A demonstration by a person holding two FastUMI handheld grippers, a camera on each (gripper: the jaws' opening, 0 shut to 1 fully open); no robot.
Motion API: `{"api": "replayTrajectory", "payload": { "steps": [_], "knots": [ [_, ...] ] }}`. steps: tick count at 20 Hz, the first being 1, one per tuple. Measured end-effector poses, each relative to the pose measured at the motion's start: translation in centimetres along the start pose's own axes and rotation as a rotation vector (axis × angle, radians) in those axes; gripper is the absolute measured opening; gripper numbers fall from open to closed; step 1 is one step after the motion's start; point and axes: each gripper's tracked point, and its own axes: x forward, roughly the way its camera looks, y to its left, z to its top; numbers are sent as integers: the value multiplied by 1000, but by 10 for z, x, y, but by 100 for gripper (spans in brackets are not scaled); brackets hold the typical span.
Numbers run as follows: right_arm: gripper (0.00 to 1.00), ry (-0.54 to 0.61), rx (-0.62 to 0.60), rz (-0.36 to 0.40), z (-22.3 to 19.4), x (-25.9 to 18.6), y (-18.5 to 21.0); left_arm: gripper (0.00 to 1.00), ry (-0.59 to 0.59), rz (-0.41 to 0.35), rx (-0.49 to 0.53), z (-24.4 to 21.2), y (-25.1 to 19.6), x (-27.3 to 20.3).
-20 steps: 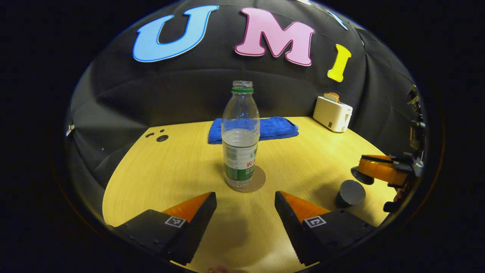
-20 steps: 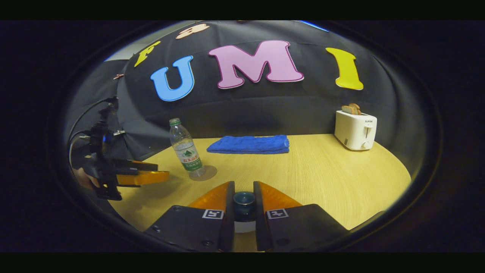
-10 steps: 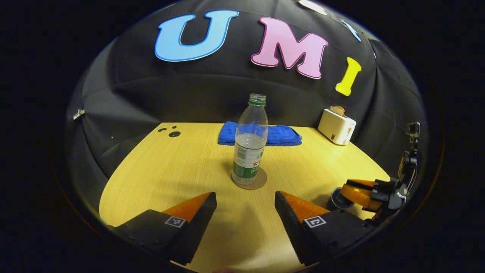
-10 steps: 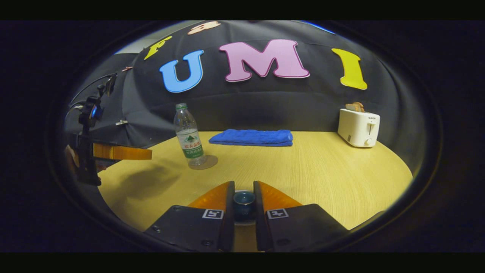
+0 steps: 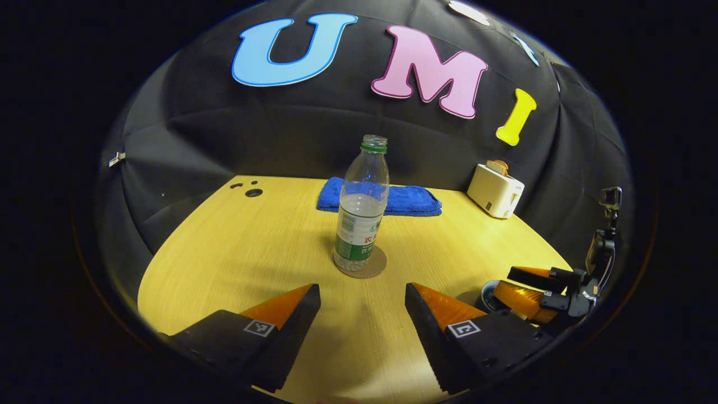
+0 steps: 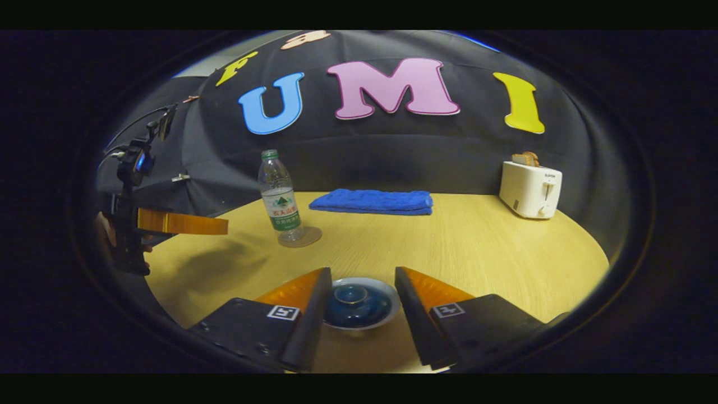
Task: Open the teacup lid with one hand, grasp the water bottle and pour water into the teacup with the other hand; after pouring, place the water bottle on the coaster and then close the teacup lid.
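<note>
Bottle (image 5: 359, 216): uncapped, about half full, stood upright on coaster (image 5: 369, 265).
Teacup (image 6: 359, 303): lid on, between spread right fingers (image 6: 305, 306).
Left fingers (image 5: 286, 311): open, empty.

clear plastic bottle (image 5: 360, 212); wood-grain table (image 5: 247, 247); terry cloth (image 5: 404, 200)

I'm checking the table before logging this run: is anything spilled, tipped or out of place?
Nothing stands out. The water bottle stands upright and uncapped on the coaster, the lid sits on the teacup, and the table looks dry.
</note>
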Motion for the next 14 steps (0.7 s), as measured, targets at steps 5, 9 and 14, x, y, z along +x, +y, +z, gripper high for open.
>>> {"api": "replayTrajectory", "payload": {
  "steps": [5,9,14],
  "knots": [
    [99,-59,19,-52,53,-26,-17,95,-45,18,19,26,-14,-18],
    [99,-78,10,-91,99,-60,-28,96,-91,42,-35,52,-33,-39],
    [99,-130,-33,-106,162,-112,-27,95,-253,80,-54,102,-42,-69]
  ]
}}
